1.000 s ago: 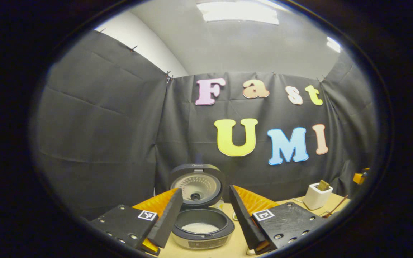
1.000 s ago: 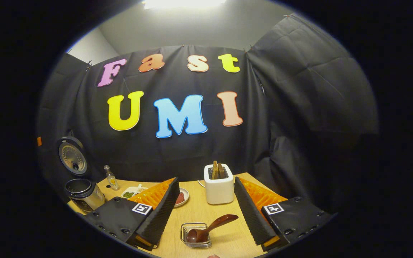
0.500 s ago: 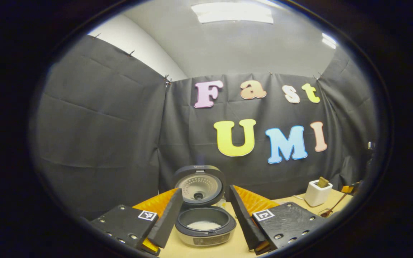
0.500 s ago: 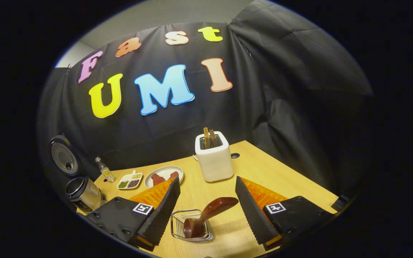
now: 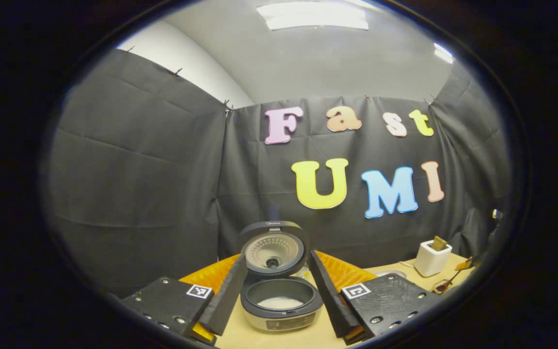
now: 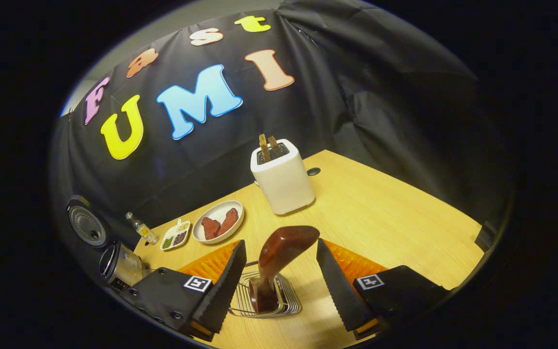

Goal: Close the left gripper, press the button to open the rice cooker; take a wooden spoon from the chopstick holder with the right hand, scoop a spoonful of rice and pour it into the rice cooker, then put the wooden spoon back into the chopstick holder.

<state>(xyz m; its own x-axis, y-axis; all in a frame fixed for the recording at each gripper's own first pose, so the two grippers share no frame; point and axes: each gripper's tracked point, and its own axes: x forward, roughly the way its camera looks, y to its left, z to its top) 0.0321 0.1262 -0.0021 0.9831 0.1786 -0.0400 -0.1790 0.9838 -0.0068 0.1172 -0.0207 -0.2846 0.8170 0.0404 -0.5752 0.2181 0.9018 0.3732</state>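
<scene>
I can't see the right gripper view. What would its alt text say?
A wooden spoon stands in a wire chopstick holder on a wooden table, its handle rising between the open fingers of the right gripper. Behind are a white toaster, a plate of meat and an open rice cooker.

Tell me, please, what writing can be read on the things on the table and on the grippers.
Rice cooker, lid edge: a small brand mark, too small to read.
Rice cooker, front panel: print, too blurred to read.
Square markers on the left gripper and right gripper: patterns, no words.
</scene>
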